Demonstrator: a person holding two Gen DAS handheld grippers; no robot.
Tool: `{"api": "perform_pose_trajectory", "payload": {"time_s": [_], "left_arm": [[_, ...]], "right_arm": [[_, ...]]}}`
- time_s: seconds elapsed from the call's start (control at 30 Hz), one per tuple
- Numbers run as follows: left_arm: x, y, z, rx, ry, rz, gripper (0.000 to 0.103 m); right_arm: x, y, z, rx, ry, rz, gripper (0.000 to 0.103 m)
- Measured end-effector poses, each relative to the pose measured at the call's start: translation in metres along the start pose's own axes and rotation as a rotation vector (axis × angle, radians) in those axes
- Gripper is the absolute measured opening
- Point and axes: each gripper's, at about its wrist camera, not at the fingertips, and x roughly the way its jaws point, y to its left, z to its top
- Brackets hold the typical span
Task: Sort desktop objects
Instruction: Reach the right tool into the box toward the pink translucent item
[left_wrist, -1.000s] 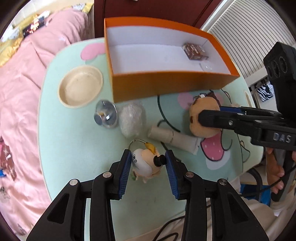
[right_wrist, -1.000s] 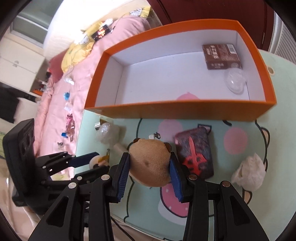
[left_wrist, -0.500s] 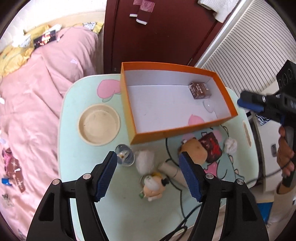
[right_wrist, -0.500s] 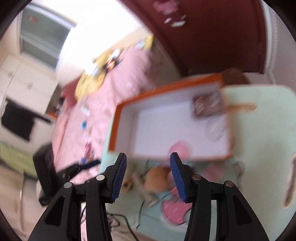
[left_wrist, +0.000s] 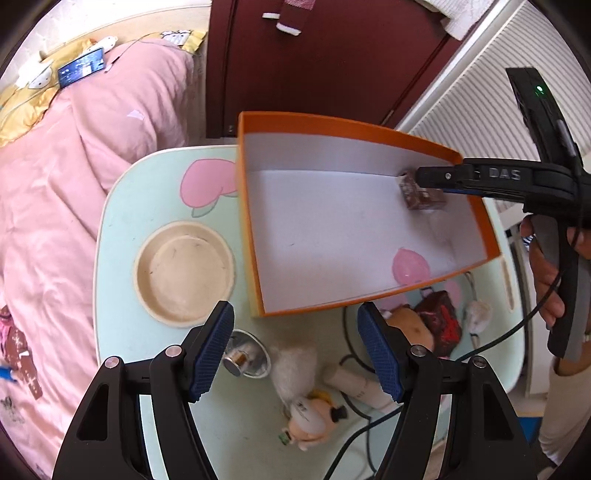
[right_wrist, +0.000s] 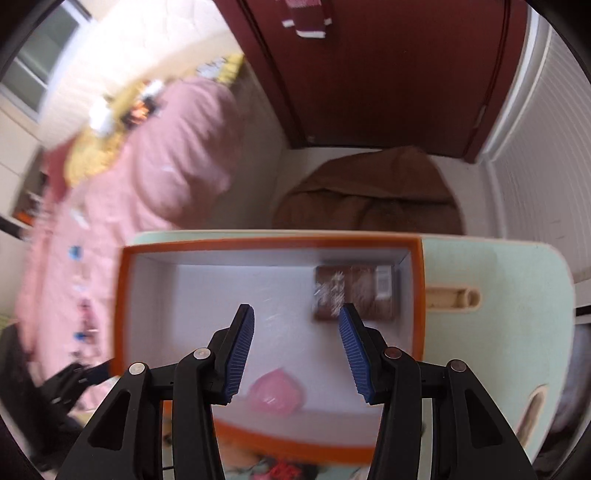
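Brown plush (left_wrist: 408, 326) lies beyond (outside) left gripper's (left_wrist: 295, 349) spread fingers.

Orange box (left_wrist: 251, 236), white inside, open top, on the mint desk (left_wrist: 118, 229). Brown packet (left_wrist: 421, 194) lies flat in its far right corner; pink disc (left_wrist: 410, 266) near the front wall. Outside, in front: brown plush (left_wrist: 410, 326), dark red pouch (left_wrist: 441, 319), white wad (left_wrist: 478, 314), duck figure (left_wrist: 314, 419), white tube (left_wrist: 356, 380), fluffy clump (left_wrist: 293, 369), metal dish (left_wrist: 245, 354). Beige plate (left_wrist: 184, 273) left of box.
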Motion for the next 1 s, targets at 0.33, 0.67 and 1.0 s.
{"api": "perform_pose_trajectory", "payload": {"time_s": [0.33,0.67,1.0], "left_arm": [[-0.028,0.013,-0.01,-0.033,-0.051,-0.054,0.07],[-0.041,0.028,-0.02,-0.081,-0.067,-0.049,0.07],[-0.049,0.031,-0.03,-0.085,-0.075,-0.056,0.07]], "right_arm": [[0.013,0.012,0.005,0.047,0.158,0.377,0.049],[0.018,0.021,0.008,-0.073,0.1,-0.347,0.049],[0.012,0.028,0.006,-0.053,0.153,0.121,0.06]]}}
